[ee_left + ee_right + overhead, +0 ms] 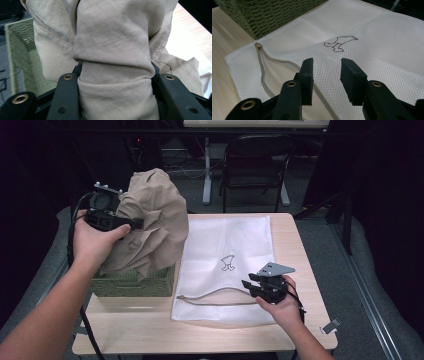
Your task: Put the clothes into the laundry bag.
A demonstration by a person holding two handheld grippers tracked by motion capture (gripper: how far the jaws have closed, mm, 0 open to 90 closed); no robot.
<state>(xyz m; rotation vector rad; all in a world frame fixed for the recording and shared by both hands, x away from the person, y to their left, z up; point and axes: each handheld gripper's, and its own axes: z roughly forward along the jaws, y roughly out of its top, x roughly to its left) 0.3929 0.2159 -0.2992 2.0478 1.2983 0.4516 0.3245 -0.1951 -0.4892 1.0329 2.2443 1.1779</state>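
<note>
A crumpled beige garment point(152, 217) point(112, 37) hangs bunched above the green woven basket point(135, 287) point(17, 50) at the table's left. My left gripper point(137, 224) point(115, 68) is shut on a thick fold of it, raised above the basket. A white mesh laundry bag point(225, 245) point(377, 37) with a small outline drawing lies flat in the middle of the table, its beige-edged opening point(215, 296) point(264, 72) towards the front. My right gripper point(248, 281) point(327, 67) hovers just above the bag's front right part, open, with nothing between its jaws.
The wooden table point(295, 250) has bare strips at the right and along the front. The basket's corner point(262, 15) lies close to the bag's left edge. A small grey clip point(330, 325) sits at the front right corner. A black chair point(255, 160) stands behind the table.
</note>
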